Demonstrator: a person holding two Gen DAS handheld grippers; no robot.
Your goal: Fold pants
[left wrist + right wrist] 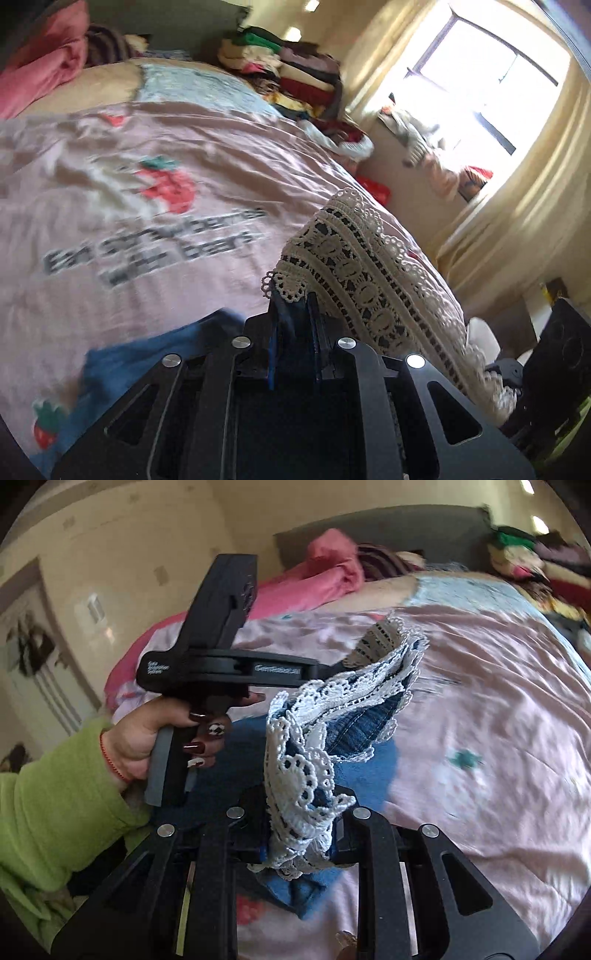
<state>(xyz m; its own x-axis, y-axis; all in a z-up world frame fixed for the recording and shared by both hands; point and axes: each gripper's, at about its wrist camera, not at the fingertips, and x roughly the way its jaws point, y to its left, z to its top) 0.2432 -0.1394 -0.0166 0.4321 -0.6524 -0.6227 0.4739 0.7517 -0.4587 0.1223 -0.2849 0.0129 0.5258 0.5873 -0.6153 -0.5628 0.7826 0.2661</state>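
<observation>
Blue denim pants point(354, 734) with a white lace hem point(306, 771) hang lifted over the pink bedspread point(480, 701). My right gripper point(301, 808) is shut on a bunch of the lace hem, which hides its fingertips. My left gripper point(341, 664), held by a hand point(147, 734) in a green sleeve, pinches the other hem further back. In the left wrist view my left gripper point(293, 299) is shut on the denim edge. The lace hem point(362, 266) drapes away to its right and blue denim point(129, 362) trails at lower left.
A pink blanket point(44, 66) lies at the head of the bed. A tall stack of folded clothes point(295, 74) stands at the far side. To the right are a bright window point(498, 92), more clothes on its sill, and a black object point(565, 350) past the bed edge.
</observation>
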